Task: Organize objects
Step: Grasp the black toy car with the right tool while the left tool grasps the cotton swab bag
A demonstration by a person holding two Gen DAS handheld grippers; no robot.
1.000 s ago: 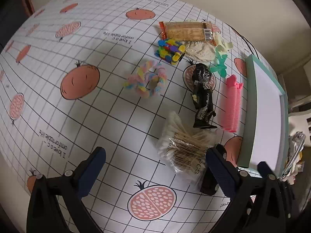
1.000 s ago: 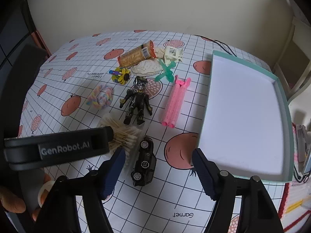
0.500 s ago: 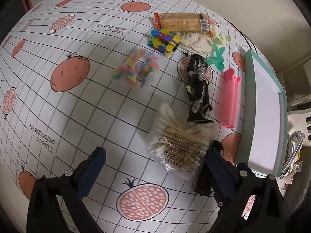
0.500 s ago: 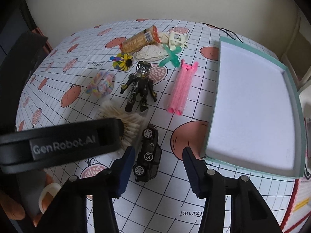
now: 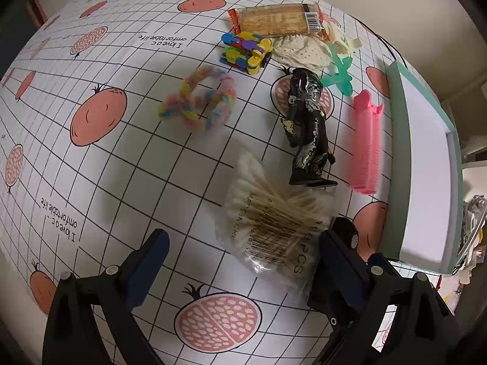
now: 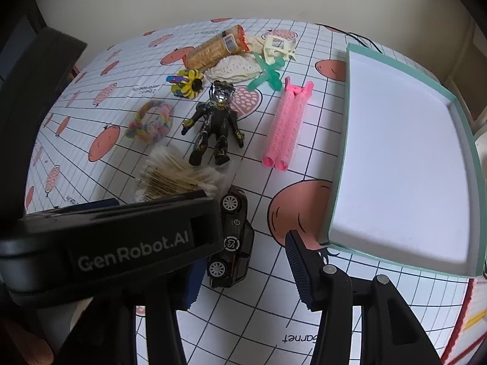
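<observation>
**While both grippers hang open: tray bare, clutter on cloth**

Teal tray (image 6: 401,164) w/ white floor, nothing inside, at right edge of table. Left of it, on grid cloth w/ fruit print (image 5: 127,158): pink rollers (image 6: 287,124), black figure (image 6: 214,121), cotton-swab bag (image 5: 274,222), rainbow scrunchie (image 5: 199,102), cracker pack (image 5: 275,19). Black toy car (image 6: 232,237) between fingers of right gripper (image 6: 243,269), jaws apart, not pinching. Left gripper (image 5: 240,269) spread wide just over swab bag. Plain beige wall behind.
</observation>
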